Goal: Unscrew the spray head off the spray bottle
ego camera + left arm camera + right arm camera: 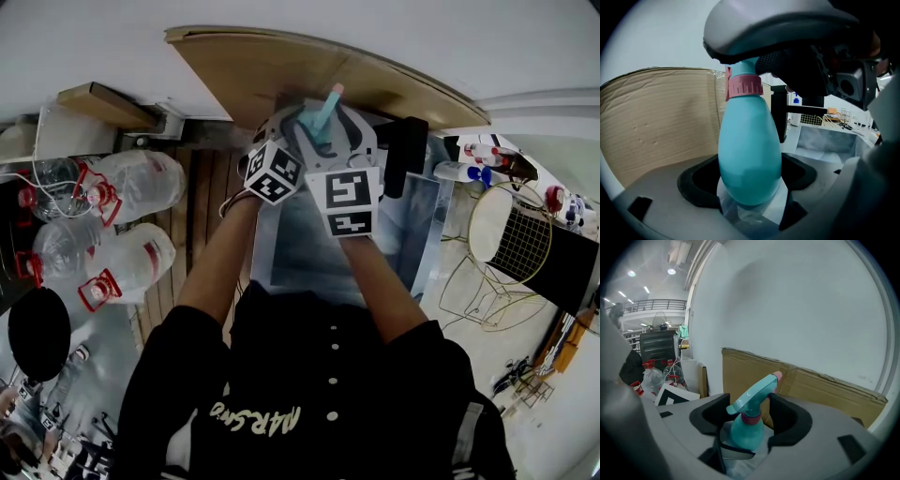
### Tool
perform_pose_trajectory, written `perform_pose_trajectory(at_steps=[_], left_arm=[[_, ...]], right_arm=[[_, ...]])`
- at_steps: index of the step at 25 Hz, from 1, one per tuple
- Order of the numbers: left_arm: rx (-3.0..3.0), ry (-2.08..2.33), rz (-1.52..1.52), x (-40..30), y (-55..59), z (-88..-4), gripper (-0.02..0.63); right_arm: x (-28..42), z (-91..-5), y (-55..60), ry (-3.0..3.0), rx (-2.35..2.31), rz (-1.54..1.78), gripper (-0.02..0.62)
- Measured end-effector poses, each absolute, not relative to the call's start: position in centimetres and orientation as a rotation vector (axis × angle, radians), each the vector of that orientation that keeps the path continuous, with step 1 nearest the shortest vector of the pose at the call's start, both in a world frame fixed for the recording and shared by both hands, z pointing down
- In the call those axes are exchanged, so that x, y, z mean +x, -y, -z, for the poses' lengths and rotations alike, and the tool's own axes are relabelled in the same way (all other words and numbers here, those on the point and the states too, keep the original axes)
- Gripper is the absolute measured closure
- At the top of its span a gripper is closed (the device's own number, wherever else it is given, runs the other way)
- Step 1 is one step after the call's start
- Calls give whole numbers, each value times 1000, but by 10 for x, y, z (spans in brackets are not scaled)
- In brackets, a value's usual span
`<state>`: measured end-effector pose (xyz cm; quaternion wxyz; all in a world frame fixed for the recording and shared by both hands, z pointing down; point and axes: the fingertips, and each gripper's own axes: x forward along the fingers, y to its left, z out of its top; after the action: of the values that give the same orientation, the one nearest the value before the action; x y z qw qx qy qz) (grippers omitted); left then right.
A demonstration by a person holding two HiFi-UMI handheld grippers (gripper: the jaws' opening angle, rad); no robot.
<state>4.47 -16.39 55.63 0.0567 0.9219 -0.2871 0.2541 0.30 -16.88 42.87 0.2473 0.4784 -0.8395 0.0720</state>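
Both grippers are up in front of the person, close to a white wall and a sheet of cardboard. The left gripper is pinching the teal bottle round its fat lower body, with a pad on each side.

The left gripper view gives a good look at the pink collar on the neck. Above that, the right gripper's grey body blocks everything, so there's no seeing the spray head from there.

The right gripper view fills that in. The spray head, teal with a pink nozzle tip, is sitting on the bottle between the jaws of the right gripper. Those jaws are spread wide, and I can't see either pad actually pressing on the head.

In the head view only the top of the head pokes out past the two marker cubes. It does show the big water jugs off to the left, which the right gripper view only catches small at its edge.
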Motion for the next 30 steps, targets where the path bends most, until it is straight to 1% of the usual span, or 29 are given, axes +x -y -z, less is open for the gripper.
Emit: perform_pose_trajectory(at_steps=[5, 10, 12, 13, 16, 27, 30], left_arm=[[2794, 865, -766, 44, 164, -557, 210], [2798, 853, -768, 46, 164, -557, 210], [2804, 840, -769, 46, 164, -556, 210], [2807, 833, -770, 45, 164, -557, 210], [2814, 814, -772, 44, 164, -557, 210], [2824, 773, -784, 46, 163, -559, 210], [2825, 775, -785, 45, 163, -559, 210]], right_arm=[[4, -429, 168, 2280, 1276, -178, 347], [12, -428, 161, 2284, 1160, -142, 446], [16, -428, 159, 2287, 1123, -140, 470], [18, -429, 159, 2290, 1107, -145, 494], [21, -428, 158, 2314, 1052, -151, 513], [24, -430, 157, 2376, 891, -121, 520], [23, -429, 157, 2372, 902, -123, 510]])
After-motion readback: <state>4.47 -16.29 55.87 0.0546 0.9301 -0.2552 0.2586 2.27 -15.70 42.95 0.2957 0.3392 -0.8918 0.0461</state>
